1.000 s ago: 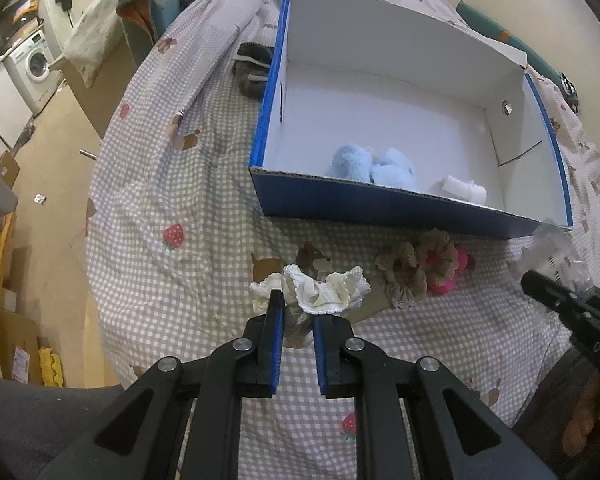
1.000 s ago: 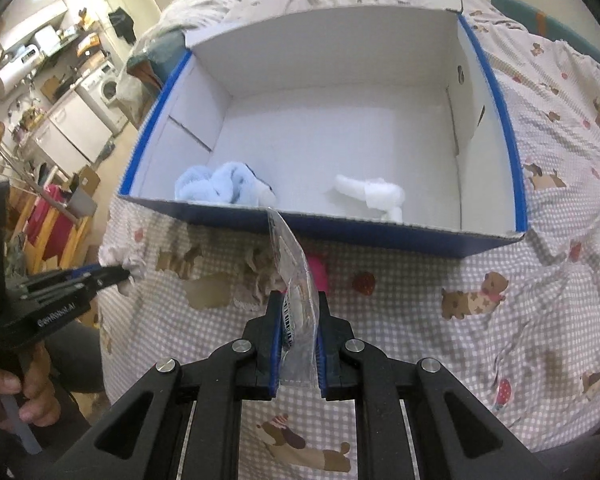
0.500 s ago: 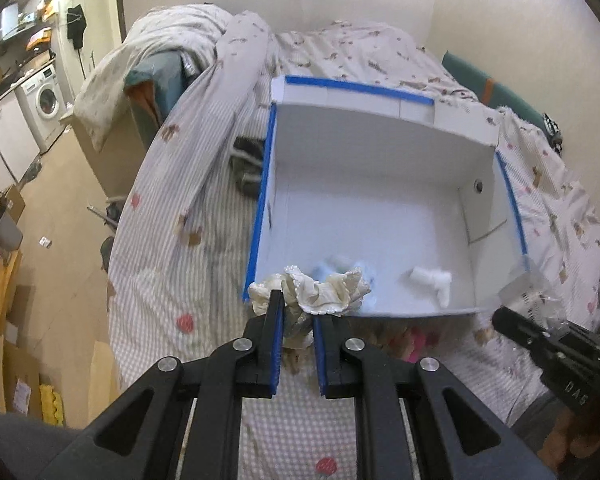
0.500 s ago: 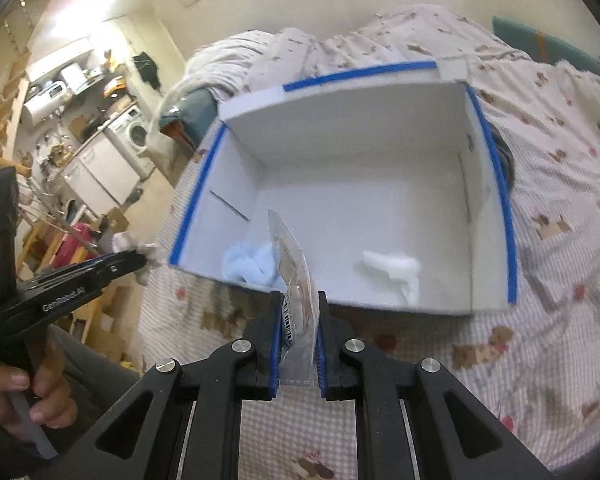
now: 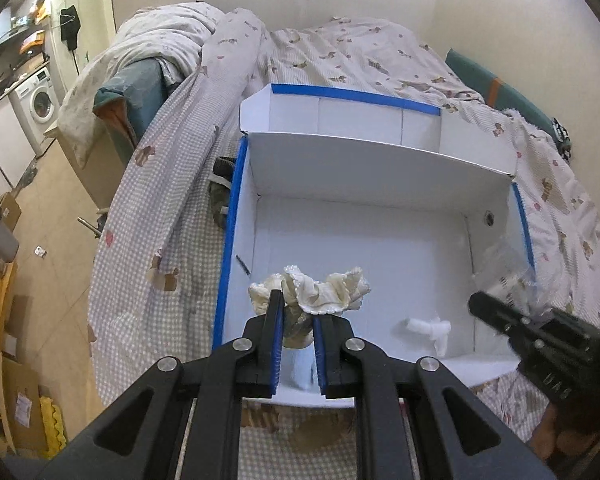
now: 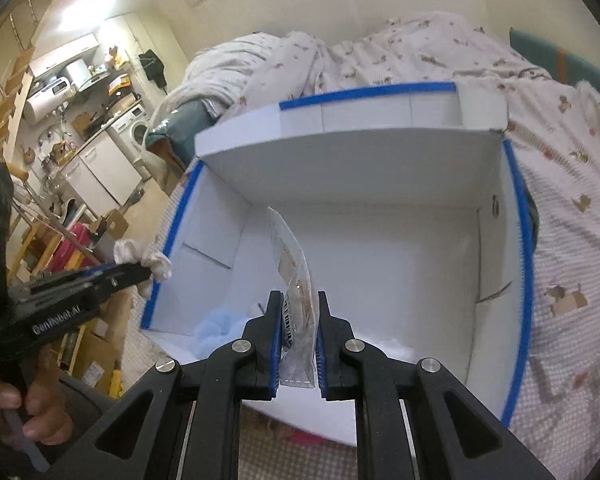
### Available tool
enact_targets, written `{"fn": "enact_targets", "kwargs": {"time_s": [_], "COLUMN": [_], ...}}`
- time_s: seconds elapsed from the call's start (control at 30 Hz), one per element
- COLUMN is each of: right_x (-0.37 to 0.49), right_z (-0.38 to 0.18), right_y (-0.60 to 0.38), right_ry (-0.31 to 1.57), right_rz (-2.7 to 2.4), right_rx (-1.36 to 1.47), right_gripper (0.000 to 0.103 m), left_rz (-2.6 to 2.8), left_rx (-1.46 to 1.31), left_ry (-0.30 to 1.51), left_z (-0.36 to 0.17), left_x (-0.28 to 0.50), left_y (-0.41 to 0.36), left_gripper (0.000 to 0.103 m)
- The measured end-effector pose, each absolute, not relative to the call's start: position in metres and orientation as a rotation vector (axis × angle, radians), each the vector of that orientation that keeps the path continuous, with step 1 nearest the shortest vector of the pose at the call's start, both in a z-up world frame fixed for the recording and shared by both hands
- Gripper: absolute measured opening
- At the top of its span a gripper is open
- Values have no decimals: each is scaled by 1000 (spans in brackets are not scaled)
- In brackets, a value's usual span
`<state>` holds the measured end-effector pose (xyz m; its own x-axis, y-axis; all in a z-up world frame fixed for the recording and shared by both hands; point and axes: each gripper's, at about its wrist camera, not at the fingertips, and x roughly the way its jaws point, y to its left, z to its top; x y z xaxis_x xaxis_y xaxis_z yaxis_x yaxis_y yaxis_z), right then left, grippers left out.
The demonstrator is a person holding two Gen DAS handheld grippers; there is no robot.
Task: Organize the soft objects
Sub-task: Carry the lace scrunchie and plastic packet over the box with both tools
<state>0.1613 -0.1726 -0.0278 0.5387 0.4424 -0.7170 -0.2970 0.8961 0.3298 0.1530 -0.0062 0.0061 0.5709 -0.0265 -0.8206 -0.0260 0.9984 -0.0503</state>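
Observation:
A white box with blue-taped edges stands open on the bed. My left gripper is shut on a cream ruffled scrunchie and holds it above the box's near left part; it also shows in the right wrist view. My right gripper is shut on a clear plastic packet above the box's near edge; the packet shows in the left wrist view too. Inside the box lie a light blue soft item and a white soft item.
The bed wears a checked cover with dog prints. A dark item lies left of the box. A pink item peeks out below the box's near wall. A heaped duvet lies at the far left, the floor beyond.
Both grippers have risen and moved forward from the bedcover to over the box's near edge, each still holding its item. The flower scrunchies on the cover have dropped out of view.

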Motion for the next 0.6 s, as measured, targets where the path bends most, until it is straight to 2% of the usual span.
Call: {"fn": "enact_targets", "kwargs": {"time_s": [0.6], "right_x": [184], "right_z": [-96], "right_y": [-165], "right_ry": [1118], "right_rz": [389], "right_rx": [244], "right_gripper": [15], "left_rz": [15], "left_rx": [-29], "left_ry": [1083], "left_z": [-59], "left_x": [203], "left_y": [-41], "left_gripper": [12]}}
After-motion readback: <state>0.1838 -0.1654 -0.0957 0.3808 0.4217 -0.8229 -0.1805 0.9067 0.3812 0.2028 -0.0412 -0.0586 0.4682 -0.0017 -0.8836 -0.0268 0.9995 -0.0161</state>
